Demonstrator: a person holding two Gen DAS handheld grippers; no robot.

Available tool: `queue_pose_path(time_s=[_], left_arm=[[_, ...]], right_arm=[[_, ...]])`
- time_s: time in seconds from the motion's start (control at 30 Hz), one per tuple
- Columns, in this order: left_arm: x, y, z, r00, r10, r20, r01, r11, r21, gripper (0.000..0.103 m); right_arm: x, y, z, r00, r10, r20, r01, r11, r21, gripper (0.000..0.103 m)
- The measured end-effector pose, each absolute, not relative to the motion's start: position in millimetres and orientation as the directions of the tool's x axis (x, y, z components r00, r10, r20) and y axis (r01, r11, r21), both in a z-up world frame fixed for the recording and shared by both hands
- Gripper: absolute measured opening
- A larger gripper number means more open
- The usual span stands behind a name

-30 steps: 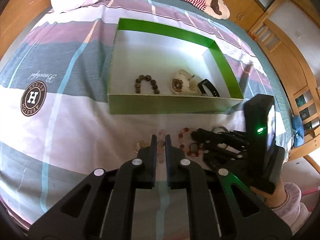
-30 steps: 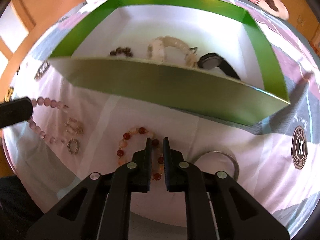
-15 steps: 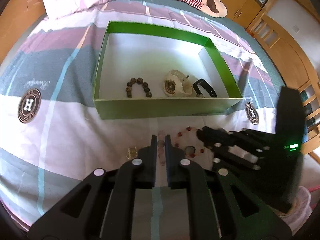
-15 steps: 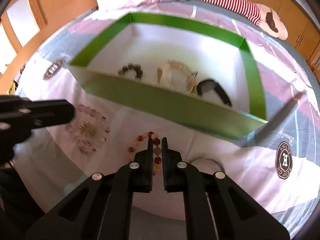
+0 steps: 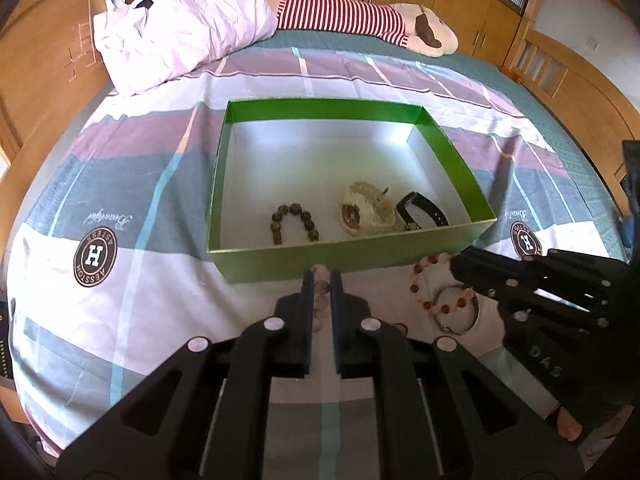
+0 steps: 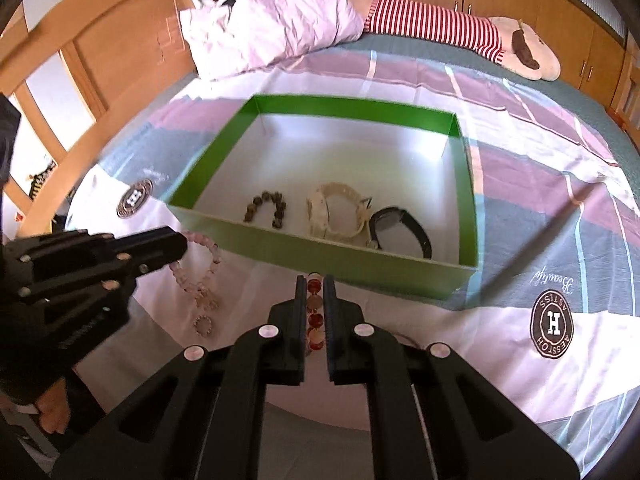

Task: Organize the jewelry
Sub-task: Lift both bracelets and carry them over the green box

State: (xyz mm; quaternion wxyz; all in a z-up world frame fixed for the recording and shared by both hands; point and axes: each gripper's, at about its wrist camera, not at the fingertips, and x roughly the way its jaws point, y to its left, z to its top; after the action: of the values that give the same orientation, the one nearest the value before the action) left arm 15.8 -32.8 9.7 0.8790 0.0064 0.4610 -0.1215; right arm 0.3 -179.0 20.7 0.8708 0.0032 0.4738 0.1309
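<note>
A green box (image 5: 352,258) (image 6: 320,250) stands on the bed and holds a dark bead bracelet (image 5: 294,222), a cream watch (image 5: 366,210) and a black watch (image 5: 420,212). My left gripper (image 5: 320,276) is shut on a pale pink bead bracelet (image 5: 319,284) and holds it above the sheet before the box's near wall. It also shows in the right wrist view (image 6: 200,264). My right gripper (image 6: 312,280) is shut on a red and orange bead bracelet (image 6: 314,312), lifted beside the left one. That bracelet hangs from its tips in the left wrist view (image 5: 432,284).
A silver bangle (image 5: 460,312) lies on the sheet under the right gripper. A small ring (image 6: 204,324) and a small trinket (image 6: 206,300) lie on the sheet at the left. A pink pillow (image 5: 180,24) and a striped plush toy (image 5: 360,20) lie at the bed's far end.
Both grippers have risen from the sheet, each carrying its bracelet. The box now appears farther and lower in both views.
</note>
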Motion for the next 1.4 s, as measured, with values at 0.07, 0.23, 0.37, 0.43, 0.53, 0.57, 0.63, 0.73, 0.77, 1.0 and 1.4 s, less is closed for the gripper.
queue_pose_path(time_s=[0.07, 0.23, 0.37, 0.43, 0.53, 0.57, 0.63, 0.73, 0.77, 1.0, 1.4], left_arm=[[16, -35, 13, 0.562, -0.19, -0.805, 0.214, 0.974, -0.081, 0.008], [17, -43, 15, 0.601, -0.114, -0.791, 0.185, 0.983, 0.0, 0.008], [19, -47, 14, 0.599, -0.104, -0.794, 0.18, 0.984, 0.008, 0.008], [20, -47, 14, 0.599, -0.1, -0.794, 0.176, 0.984, 0.009, 0.008], [19, -47, 14, 0.6, -0.1, -0.794, 0.177, 0.984, 0.01, 0.008], [19, -46, 15, 0.601, -0.101, -0.793, 0.179, 0.984, 0.01, 0.008], [18, -45, 15, 0.603, -0.101, -0.791, 0.179, 0.984, 0.011, 0.008], [18, -42, 18, 0.607, -0.1, -0.788, 0.174, 0.985, 0.009, 0.008], [18, -40, 19, 0.609, -0.101, -0.787, 0.171, 0.985, 0.006, 0.008], [18, -35, 23, 0.615, -0.102, -0.782, 0.16, 0.987, -0.003, 0.008], [21, -38, 30, 0.633, -0.098, -0.768, 0.154, 0.988, 0.001, 0.008]], right_arm=[[1, -182, 25, 0.525, 0.236, -0.818, -0.22, 0.966, 0.138, 0.008], [0, -185, 28, 0.534, 0.232, -0.813, -0.215, 0.967, 0.135, 0.008], [-1, -186, 28, 0.537, 0.228, -0.812, -0.215, 0.968, 0.129, 0.008], [-1, -187, 29, 0.54, 0.228, -0.81, -0.213, 0.968, 0.131, 0.008], [-1, -189, 30, 0.543, 0.233, -0.807, -0.211, 0.968, 0.137, 0.008], [-1, -188, 30, 0.544, 0.233, -0.806, -0.211, 0.968, 0.138, 0.008], [0, -187, 30, 0.546, 0.235, -0.804, -0.212, 0.967, 0.138, 0.008], [0, -184, 30, 0.55, 0.237, -0.801, -0.215, 0.967, 0.139, 0.008], [-1, -184, 30, 0.551, 0.24, -0.799, -0.218, 0.966, 0.14, 0.008], [-1, -182, 34, 0.568, 0.259, -0.782, -0.229, 0.962, 0.152, 0.008], [-4, -186, 46, 0.617, 0.28, -0.736, -0.224, 0.958, 0.177, 0.008]])
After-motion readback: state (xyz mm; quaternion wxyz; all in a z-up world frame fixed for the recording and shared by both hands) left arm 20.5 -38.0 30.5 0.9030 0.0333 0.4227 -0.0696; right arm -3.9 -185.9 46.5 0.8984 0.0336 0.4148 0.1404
